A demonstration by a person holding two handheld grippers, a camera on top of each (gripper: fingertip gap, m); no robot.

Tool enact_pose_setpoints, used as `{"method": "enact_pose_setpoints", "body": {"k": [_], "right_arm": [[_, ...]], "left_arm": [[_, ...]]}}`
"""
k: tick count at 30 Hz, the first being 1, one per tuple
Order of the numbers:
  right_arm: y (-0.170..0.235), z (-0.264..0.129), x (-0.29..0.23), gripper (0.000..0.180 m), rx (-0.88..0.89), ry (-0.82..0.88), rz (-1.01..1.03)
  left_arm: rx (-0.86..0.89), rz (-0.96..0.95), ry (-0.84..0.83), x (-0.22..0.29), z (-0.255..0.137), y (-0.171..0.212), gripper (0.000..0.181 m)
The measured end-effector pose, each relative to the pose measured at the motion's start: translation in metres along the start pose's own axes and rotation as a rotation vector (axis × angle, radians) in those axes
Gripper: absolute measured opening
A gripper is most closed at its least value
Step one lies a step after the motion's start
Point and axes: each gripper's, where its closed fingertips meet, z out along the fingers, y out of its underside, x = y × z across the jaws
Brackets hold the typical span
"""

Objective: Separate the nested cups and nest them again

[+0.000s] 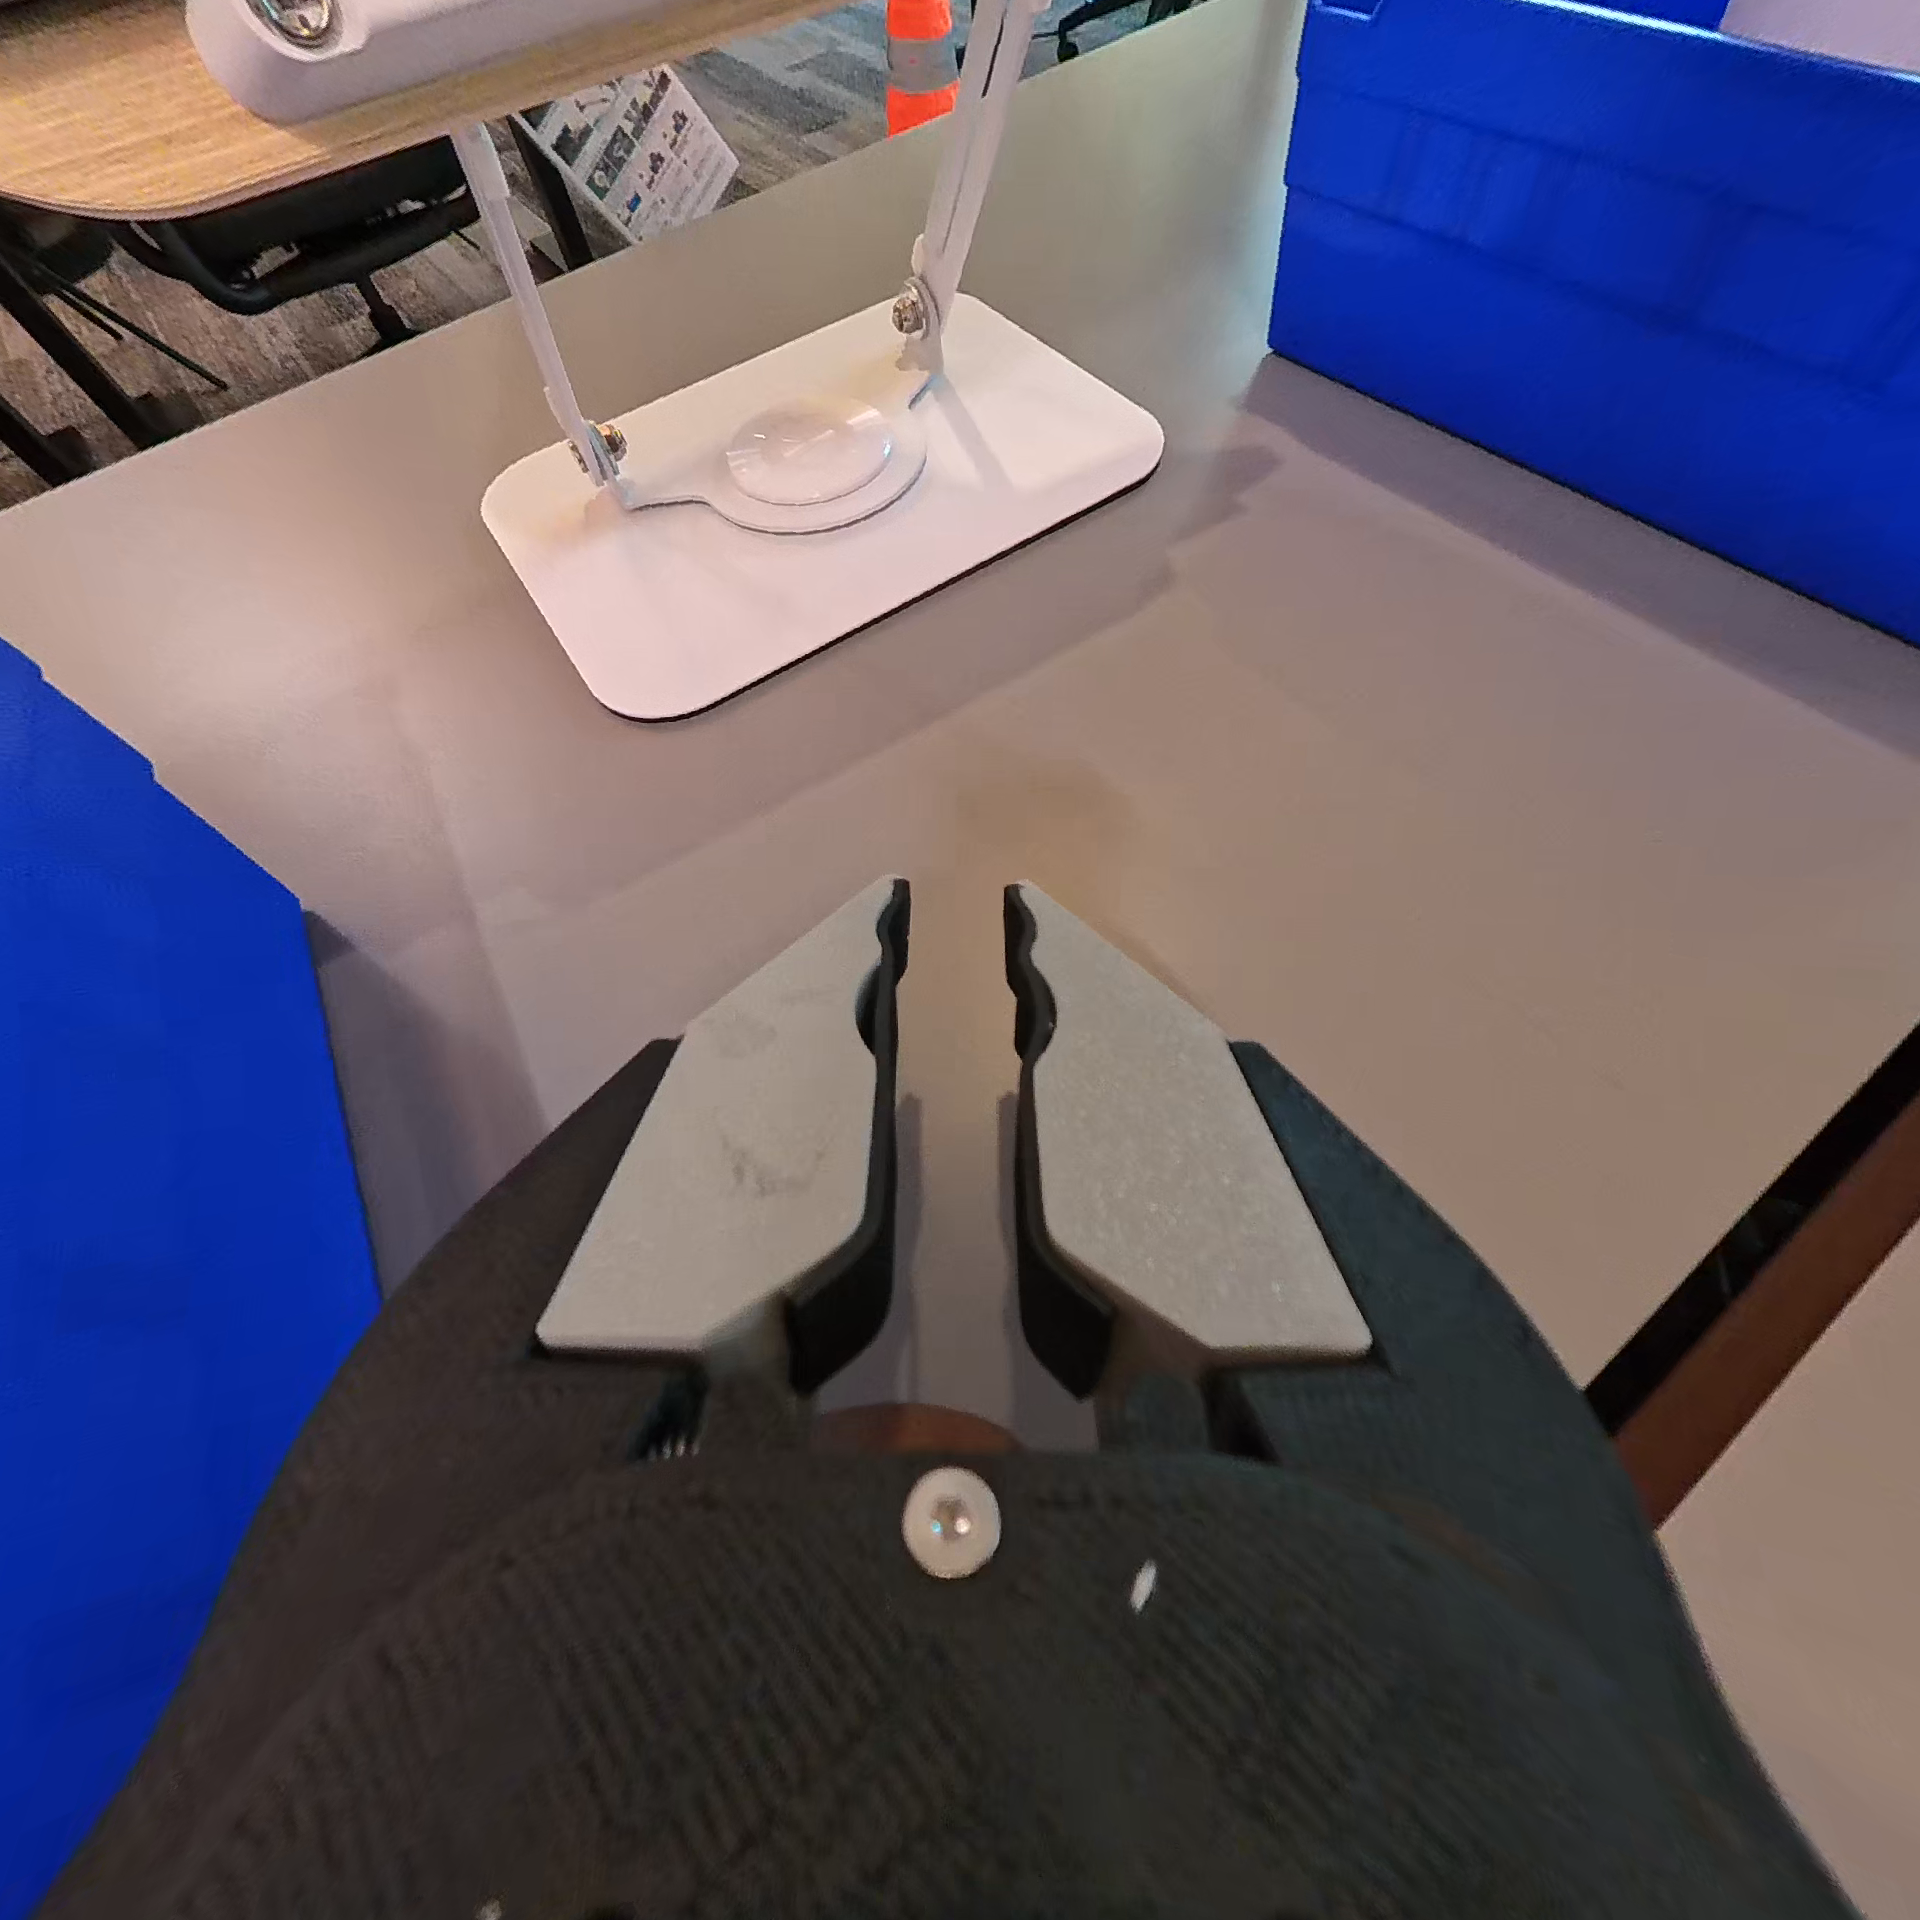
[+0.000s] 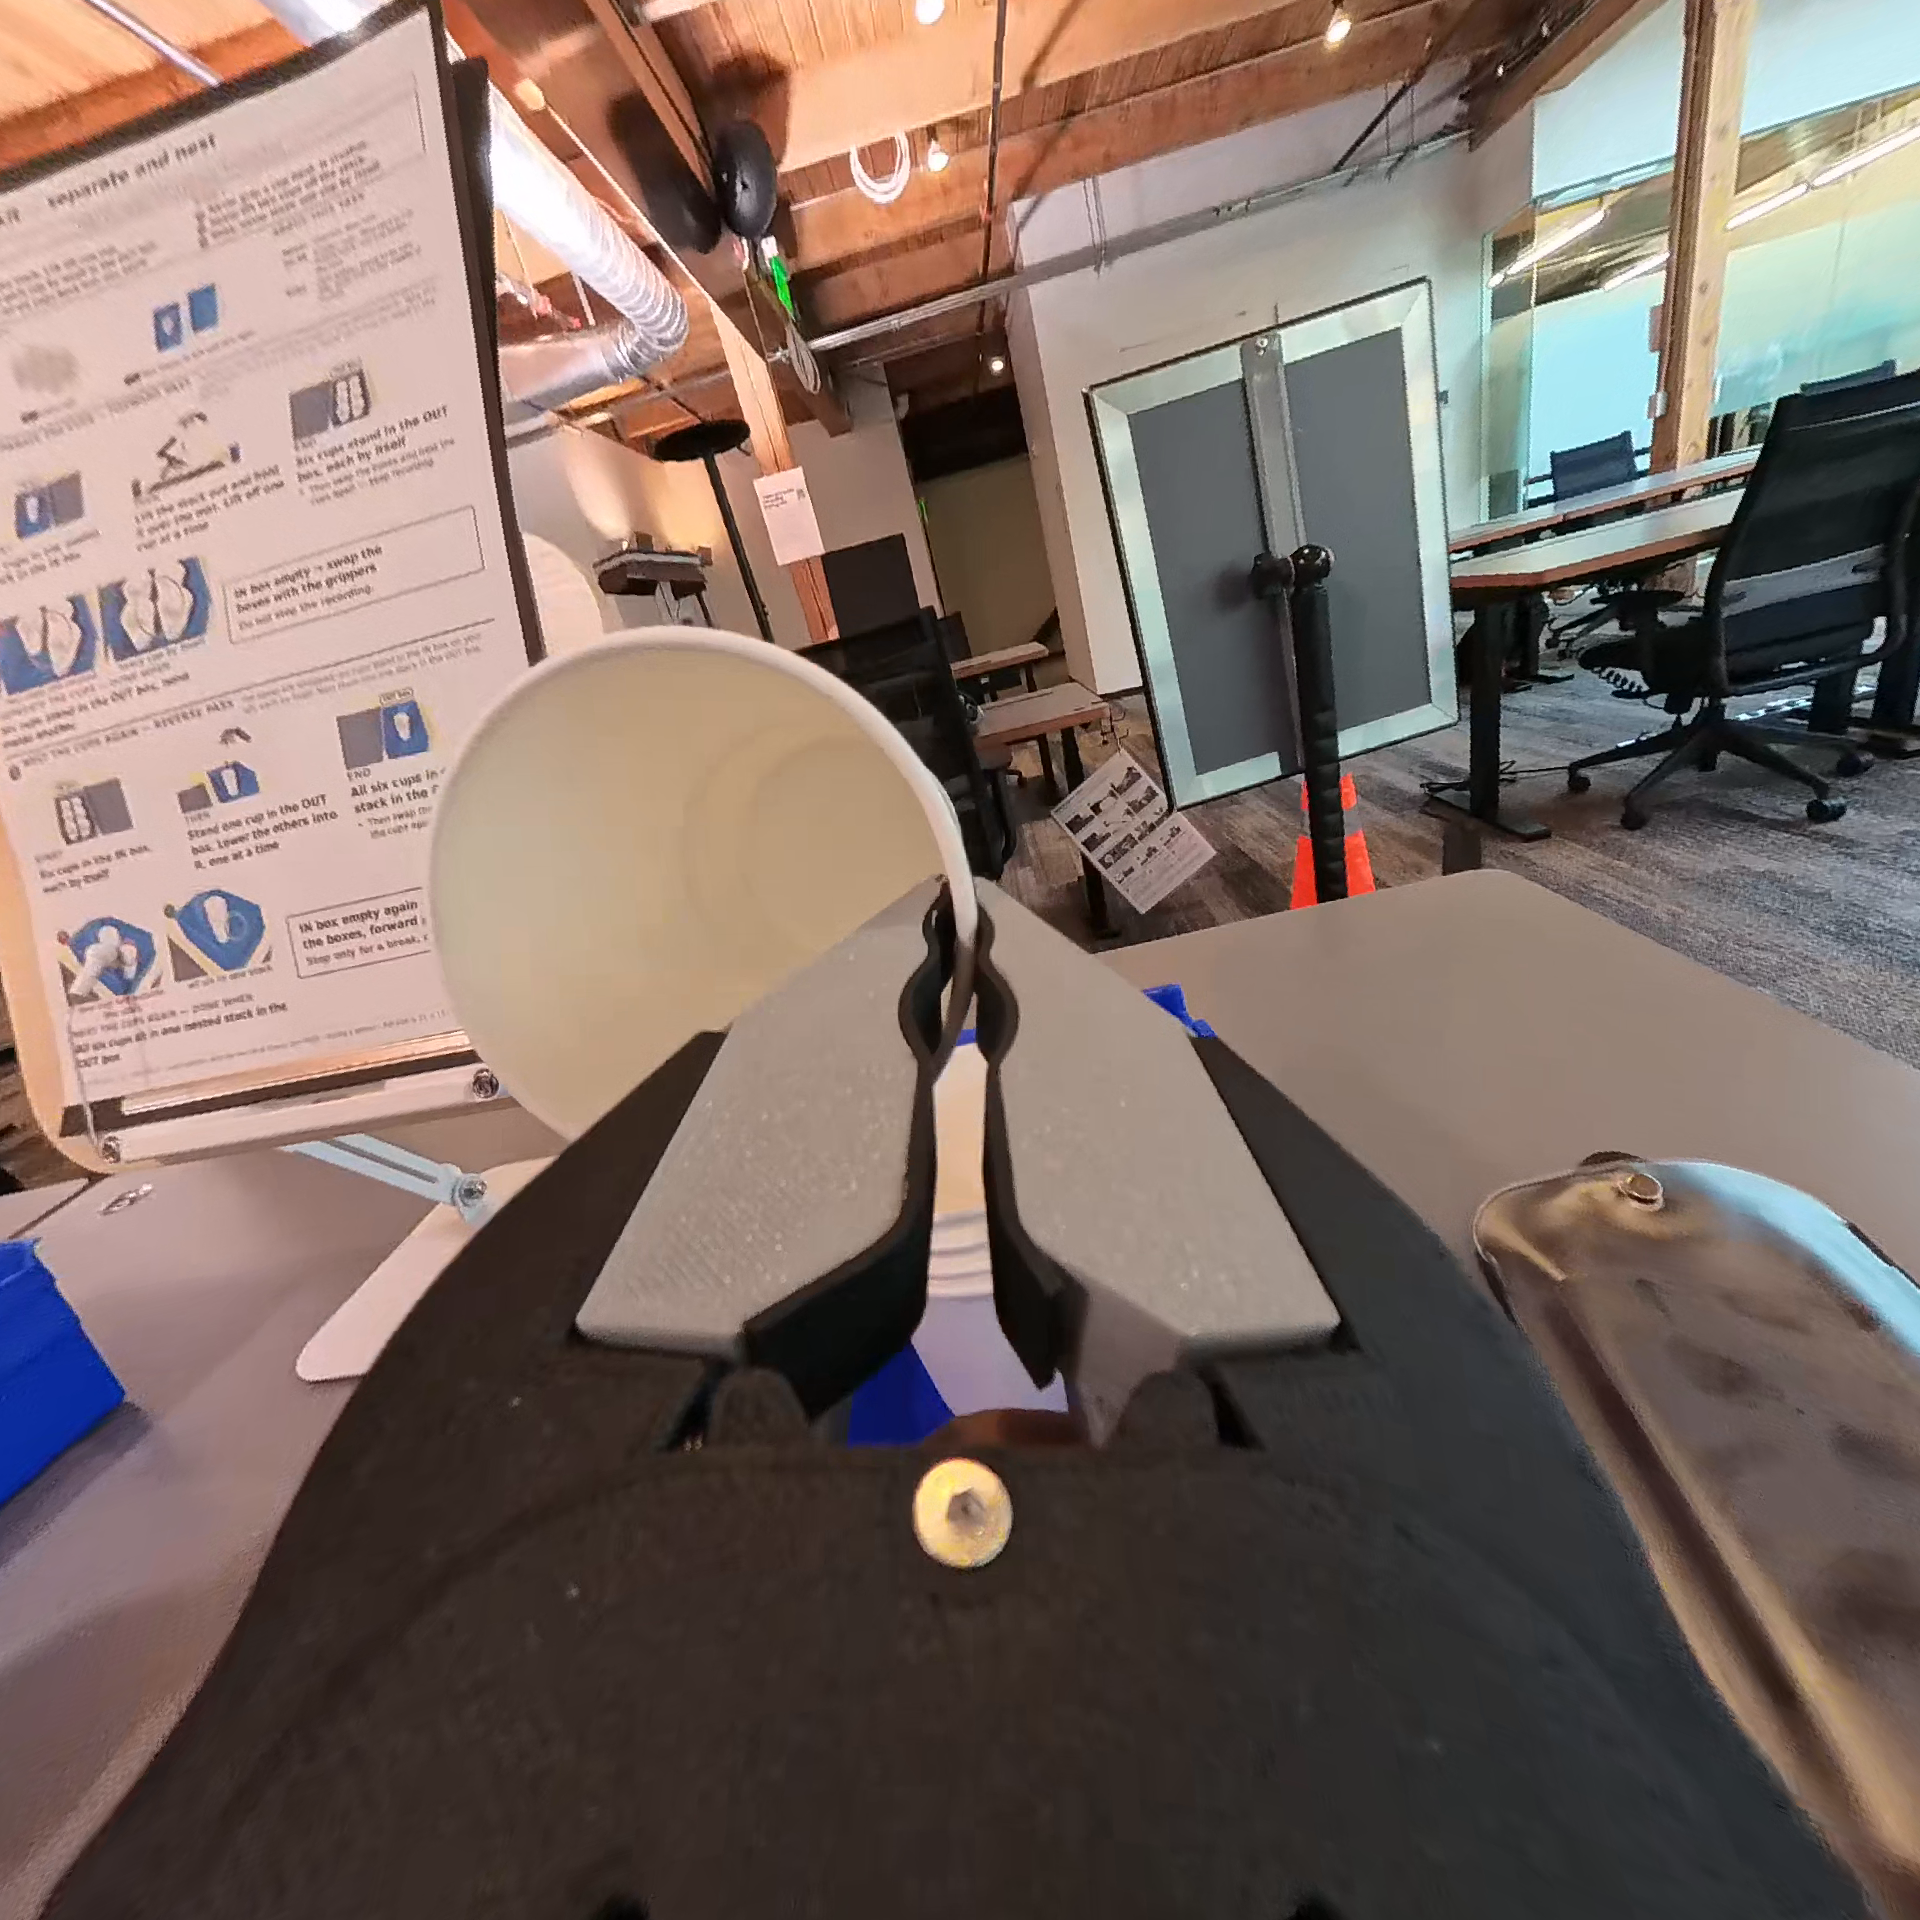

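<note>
In the right wrist view my right gripper point(image 2: 958, 935) is shut on the rim of a white paper cup point(image 2: 675, 862). The cup is held up in the air, tilted on its side, with its open mouth facing the camera. Its inside looks empty. Part of the cup's outer wall shows between the fingers, below the pinch. In the left wrist view my left gripper point(image 1: 956, 904) is open and empty, a little above the bare grey table point(image 1: 1351, 831). No cup shows in the left wrist view.
A blue box point(image 1: 1600, 312) stands at the right and another blue box point(image 1: 135, 1143) at the left. A white stand base point(image 1: 821, 509) sits ahead, carrying an instruction sheet point(image 2: 229, 582). A blue box point(image 2: 52, 1351) also shows at the left in the right wrist view. The table edge point(image 1: 1756, 1216) is near right.
</note>
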Motion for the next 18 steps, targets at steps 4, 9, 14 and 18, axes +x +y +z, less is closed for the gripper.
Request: {"method": "enact_pose_setpoints", "body": {"k": [4,9,14,18], "right_arm": [[0.001,0.0007,-0.0007,0.0,-0.004,-0.001,-0.008],[0.0056,0.0027,0.001,0.0,-0.031,0.004,-0.027],[0.0044,0.0023,0.0015,0.0,-0.026,0.006,-0.031],[0.0051,0.0027,0.0014,0.0,-0.033,0.006,-0.038]], "left_arm": [[-0.004,0.003,0.0,-0.0002,0.0002,0.0009,0.015],[-0.003,0.006,0.0,0.0002,0.0,0.0007,0.015],[-0.003,0.006,0.0,0.0002,0.0001,0.0008,0.015],[-0.006,0.008,-0.001,0.0003,0.0007,0.0014,0.015]]}}
